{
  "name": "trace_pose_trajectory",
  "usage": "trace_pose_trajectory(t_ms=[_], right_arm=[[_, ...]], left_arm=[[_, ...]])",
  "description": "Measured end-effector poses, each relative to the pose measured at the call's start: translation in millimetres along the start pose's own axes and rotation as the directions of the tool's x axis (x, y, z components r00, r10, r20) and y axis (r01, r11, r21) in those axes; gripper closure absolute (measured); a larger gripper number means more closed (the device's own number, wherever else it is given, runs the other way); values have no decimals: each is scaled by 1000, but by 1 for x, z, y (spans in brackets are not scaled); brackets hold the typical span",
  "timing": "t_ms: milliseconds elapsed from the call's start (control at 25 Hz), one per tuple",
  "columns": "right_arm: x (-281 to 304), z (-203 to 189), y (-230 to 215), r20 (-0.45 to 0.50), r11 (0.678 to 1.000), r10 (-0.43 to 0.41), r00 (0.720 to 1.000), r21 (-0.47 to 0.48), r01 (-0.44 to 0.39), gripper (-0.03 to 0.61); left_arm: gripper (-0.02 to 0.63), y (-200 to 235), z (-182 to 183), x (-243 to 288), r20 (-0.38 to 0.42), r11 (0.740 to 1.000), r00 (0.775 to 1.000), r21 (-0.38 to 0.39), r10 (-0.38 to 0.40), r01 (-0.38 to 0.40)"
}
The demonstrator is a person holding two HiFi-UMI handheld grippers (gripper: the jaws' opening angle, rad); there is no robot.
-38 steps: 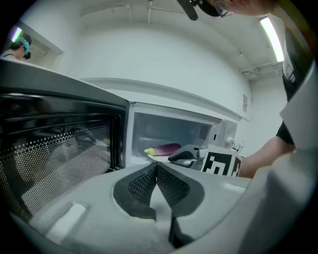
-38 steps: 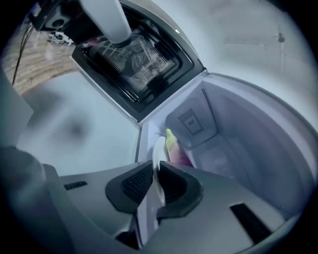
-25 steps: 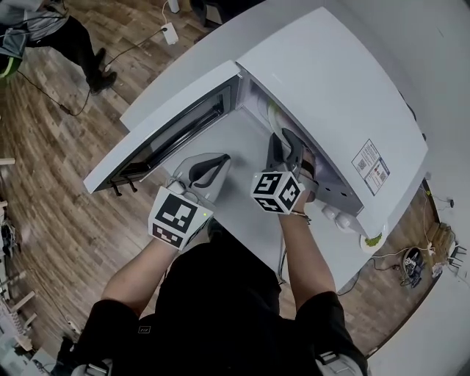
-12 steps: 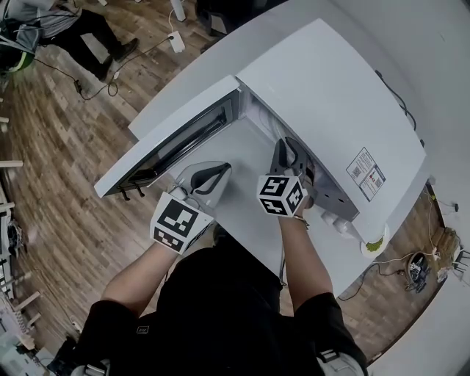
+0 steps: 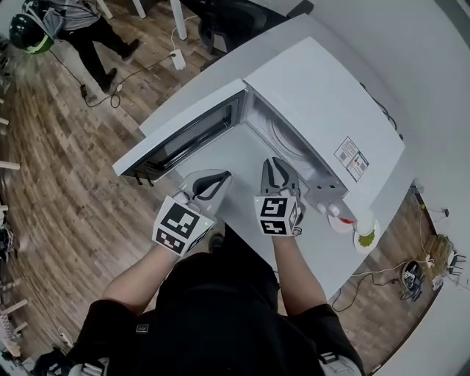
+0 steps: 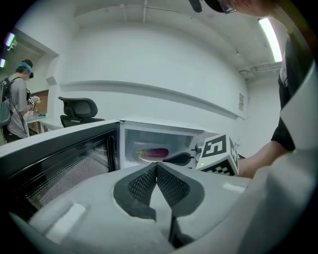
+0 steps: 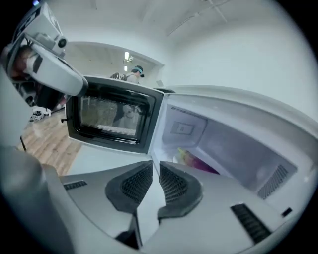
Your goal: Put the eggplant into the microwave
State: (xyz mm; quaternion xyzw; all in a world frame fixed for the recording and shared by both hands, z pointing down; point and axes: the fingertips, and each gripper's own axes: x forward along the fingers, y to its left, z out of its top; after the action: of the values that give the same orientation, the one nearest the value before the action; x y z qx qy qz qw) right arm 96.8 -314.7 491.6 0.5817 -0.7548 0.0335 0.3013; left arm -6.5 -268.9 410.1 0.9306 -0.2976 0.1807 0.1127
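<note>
The purple eggplant [image 6: 155, 153] lies inside the white microwave [image 5: 330, 103], toward the back of the cavity, and also shows in the right gripper view [image 7: 199, 162]. The microwave's door [image 5: 183, 136] hangs open to the left. My right gripper [image 5: 277, 164] is outside, in front of the opening. Its jaws have just been closing and now stand almost together, with nothing between them [image 7: 155, 162]. My left gripper [image 5: 217, 178] hovers over the table before the door, shut and empty [image 6: 156, 164].
A small plate [image 5: 365, 236] with something green and a red-and-white item [image 5: 339, 218] sit on the white table right of the microwave. A person [image 5: 73, 29] stands on the wooden floor at the back left, near a black chair [image 5: 235, 15].
My right gripper has come back out of the microwave cavity, rolled, and its jaws have narrowed. Both grippers have drawn back from the opening and risen. The eggplant stays inside.
</note>
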Motion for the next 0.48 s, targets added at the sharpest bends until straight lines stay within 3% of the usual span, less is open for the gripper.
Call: trace_pose_trajectory(t_ms=[240,480], right_arm=[[-70,14,25,67,986,51,996,157,-61,535],[-136,21,36,101,970,88,991,216,-109,543]], left_arm=[[604,-40,-1,-49,31,999,999,28,-23,22],[604,-80,-1,-87,57,998,997,23,-55,54]])
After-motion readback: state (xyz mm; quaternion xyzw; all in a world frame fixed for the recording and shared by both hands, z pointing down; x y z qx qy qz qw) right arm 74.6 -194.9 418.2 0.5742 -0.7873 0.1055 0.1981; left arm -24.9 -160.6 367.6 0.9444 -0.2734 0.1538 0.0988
